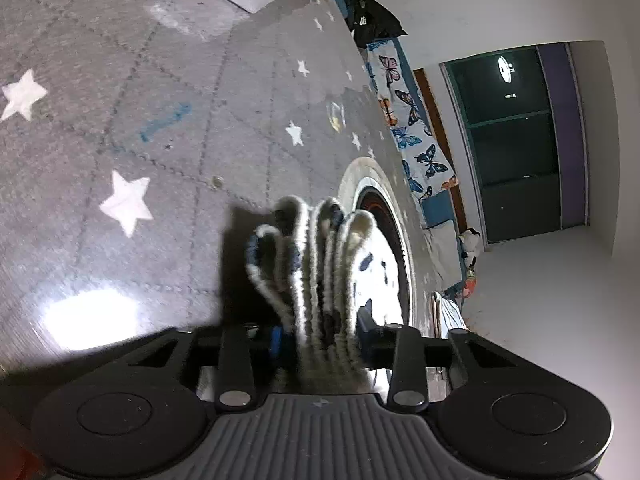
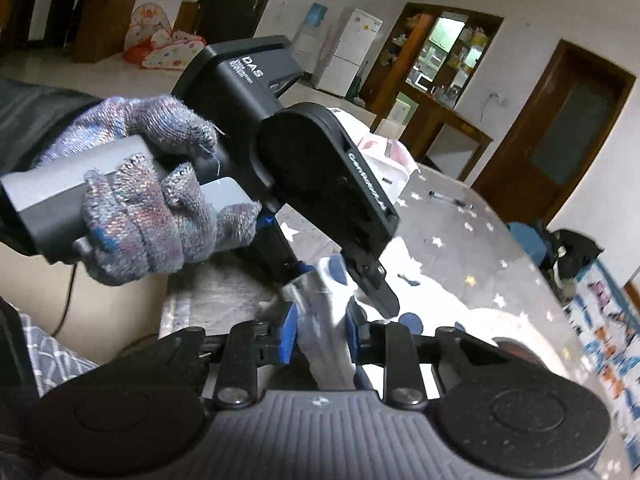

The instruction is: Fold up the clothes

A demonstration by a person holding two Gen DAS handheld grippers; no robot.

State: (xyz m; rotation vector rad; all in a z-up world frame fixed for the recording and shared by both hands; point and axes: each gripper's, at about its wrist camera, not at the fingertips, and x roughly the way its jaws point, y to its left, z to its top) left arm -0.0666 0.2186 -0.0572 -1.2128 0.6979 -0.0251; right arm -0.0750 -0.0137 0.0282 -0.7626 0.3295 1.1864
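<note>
Fabric pinched in both tongs, fold mid-lift

Left first: the left tongs (image 1: 320, 332) are closed on a bunched edge of the garment (image 1: 316, 264), a white cloth with dark spots whose ribbed layers stack up between the pads. The rest of it trails onto the grey star-patterned counter (image 1: 120, 80) just beyond. In the right wrist view, a gloved hand (image 2: 156, 200) wraps the grip of those left tongs, which tilt downward toward the cloth.

Right: the right tongs (image 2: 322, 334) clamp another gathered stretch of the same garment, the blue pads (image 2: 290, 332) pressing on it from both sides, close beside the left tool's tip.

Judging by this, the step in hand is carrying a grasped edge across to make a fold. The next move calls for both hands travelling together, keeping the edge taut and level, then laying it squarely on the spread cloth before letting go.
</note>
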